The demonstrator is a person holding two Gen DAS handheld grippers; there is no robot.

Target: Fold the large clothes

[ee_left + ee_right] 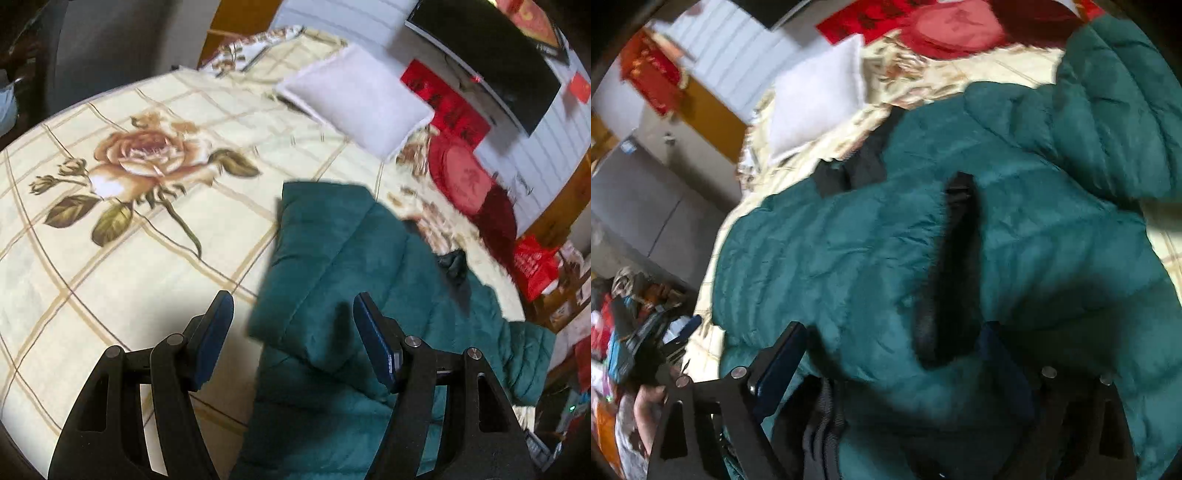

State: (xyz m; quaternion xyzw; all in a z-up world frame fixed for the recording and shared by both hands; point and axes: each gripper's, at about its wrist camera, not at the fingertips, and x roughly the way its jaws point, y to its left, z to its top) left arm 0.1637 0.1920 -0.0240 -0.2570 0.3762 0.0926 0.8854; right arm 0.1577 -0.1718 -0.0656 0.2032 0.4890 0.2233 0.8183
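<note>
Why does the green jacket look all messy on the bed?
The green jacket lies bunched and crooked on the flowered bedspread, with one sleeve flopped across it. It isn't folded neatly yet; nothing looks torn.

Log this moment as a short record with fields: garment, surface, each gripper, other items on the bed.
garment: teal puffer jacket, partly folded, quilted, dark-lined opening showing
surface: floral bedspread with a rose print
left gripper: open, holding nothing, over the jacket's edge
right gripper: open, jacket fabric bulging between the fingers, no clamp visible
other items: white pillow beyond the jacket; red round cushion beside it
</note>
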